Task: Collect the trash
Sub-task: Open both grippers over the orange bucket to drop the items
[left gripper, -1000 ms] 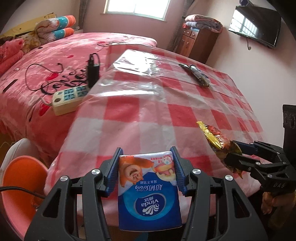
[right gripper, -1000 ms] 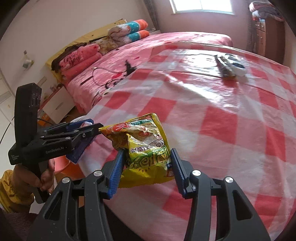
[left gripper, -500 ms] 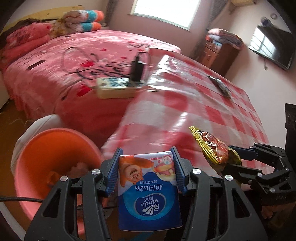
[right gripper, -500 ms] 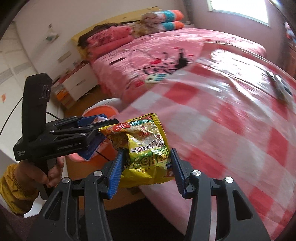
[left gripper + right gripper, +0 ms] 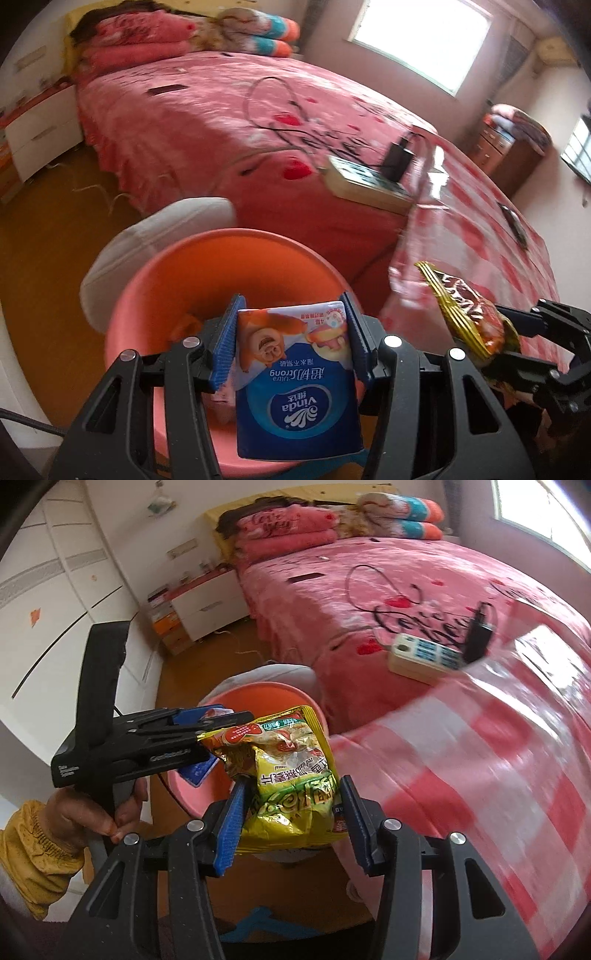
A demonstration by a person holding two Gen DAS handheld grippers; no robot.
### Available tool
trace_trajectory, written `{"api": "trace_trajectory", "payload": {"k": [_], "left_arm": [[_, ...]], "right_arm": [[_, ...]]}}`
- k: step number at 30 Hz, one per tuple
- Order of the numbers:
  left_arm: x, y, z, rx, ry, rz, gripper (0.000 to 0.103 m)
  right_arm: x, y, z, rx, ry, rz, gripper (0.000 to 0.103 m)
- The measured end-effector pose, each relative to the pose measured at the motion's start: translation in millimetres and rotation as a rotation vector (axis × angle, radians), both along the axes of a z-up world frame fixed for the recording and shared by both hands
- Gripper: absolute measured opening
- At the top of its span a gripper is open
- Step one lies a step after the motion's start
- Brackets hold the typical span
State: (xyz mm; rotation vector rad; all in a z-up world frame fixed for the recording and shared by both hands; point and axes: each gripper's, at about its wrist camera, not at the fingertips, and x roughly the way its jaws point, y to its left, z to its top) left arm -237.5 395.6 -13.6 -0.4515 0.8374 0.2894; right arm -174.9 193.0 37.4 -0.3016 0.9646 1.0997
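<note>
Left wrist view: the left gripper (image 5: 291,325) hangs over an orange bin (image 5: 155,295) on the floor beside the bed (image 5: 221,110), its jaws closed on a blue tissue pack (image 5: 295,376) gripped across its upper corners. The pack looks light and soft, likely to slump if held by one edge, so a squeeze across its width suits it. At right, the right gripper (image 5: 506,343) carries a crinkled snack wrapper (image 5: 465,317) near the edge of the checked tablecloth (image 5: 517,258). A power strip (image 5: 365,181) with a plugged-in charger (image 5: 399,158) rests on the bed.

Right wrist view: the right gripper (image 5: 291,797) has its jaws closed on the yellow snack wrapper (image 5: 291,771), pinched at its lower half with the top flaring free. The foil appears thin, slick and nearly weightless; a firm pinch on a bunched part should keep it from sliding. The left gripper (image 5: 207,723), held in the person's left hand (image 5: 92,812), sits just above the orange bin (image 5: 258,694), the tissue pack (image 5: 195,773) mostly hidden between its fingers. Both items seem ready to be dropped in.
</note>
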Motion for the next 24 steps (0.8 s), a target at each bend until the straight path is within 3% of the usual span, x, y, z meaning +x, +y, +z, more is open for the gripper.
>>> {"api": "trace_trajectory", "payload": {"k": [4, 6, 11, 17, 24], "left_arm": [[-4.9, 19.8, -9.8, -0.006, 0.025, 0.055, 0.054], [-7.7, 29.0, -16.9, -0.017, 0.054, 0.097, 0.063], [-12.9, 37.7, -24.6, -0.011, 0.087, 0.138, 0.073], [-11.6, 36.0, -21.3, -0.004, 0.085, 0.152, 0.079], [-5.2, 19.8, -8.8, 0.004, 0.062, 0.119, 0.082]], "right_arm": [[-2.8, 24.9, -1.3, 0.010, 0.000, 0.043, 0.053], [-1.9, 31.4, -3.6, 0.025, 0.003, 0.045, 0.070], [10.4, 17.7, -7.7, 0.052, 0.056, -0.031, 0.081], [23.1, -22.5, -5.3, 0.112, 0.054, -0.161, 0.089], [32.3, -67.1, -9.1, 0.186, 0.076, -0.271, 0.089]]}}
